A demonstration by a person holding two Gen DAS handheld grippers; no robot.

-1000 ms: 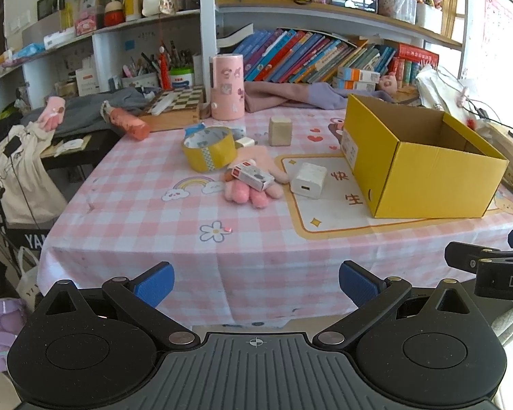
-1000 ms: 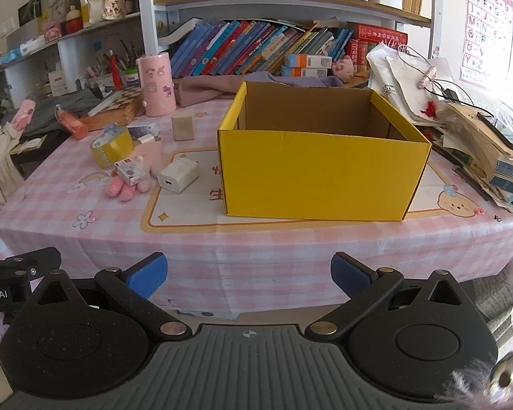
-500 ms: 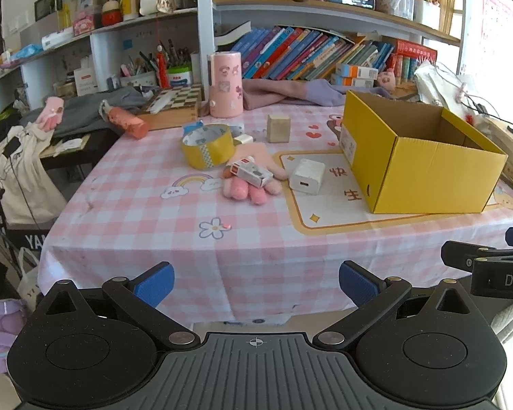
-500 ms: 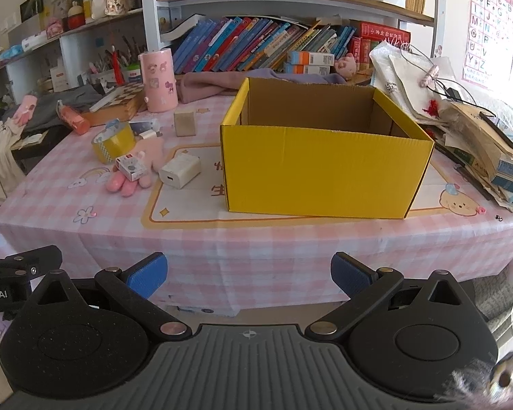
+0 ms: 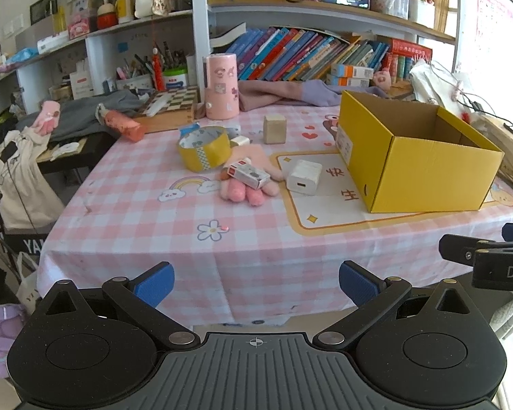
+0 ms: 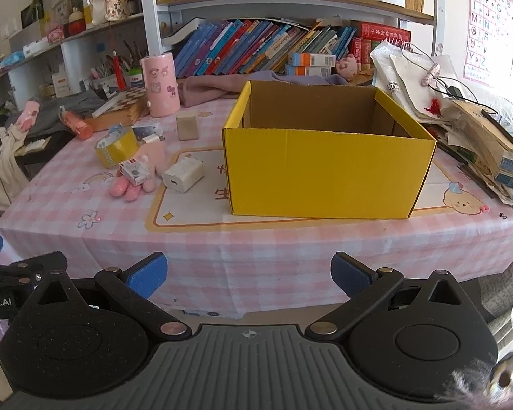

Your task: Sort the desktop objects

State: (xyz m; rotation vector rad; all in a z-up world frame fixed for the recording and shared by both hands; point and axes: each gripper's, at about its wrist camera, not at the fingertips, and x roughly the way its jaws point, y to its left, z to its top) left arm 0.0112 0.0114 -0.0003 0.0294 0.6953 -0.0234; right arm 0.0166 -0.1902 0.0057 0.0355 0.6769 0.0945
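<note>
Both units are held short of the worktop's (image 5: 256, 239) near edge, presumably to survey it before a first pick. The left gripper (image 5: 255, 282) has its fingers apart and empty; the right gripper (image 6: 248, 271) likewise. One yellow box (image 6: 324, 171) stands open-topped toward the right edge, presumably as the receptacle; nothing is visible inside. The loose items lie grouped left of it, all within reach: one tape roll (image 5: 204, 147), one pink glove (image 5: 253, 177), one small carton (image 5: 248, 177) resting on it, one white charger (image 5: 304, 177), one wooden block (image 5: 274, 129), one pink tin (image 5: 221, 86) near the far edge.
</note>
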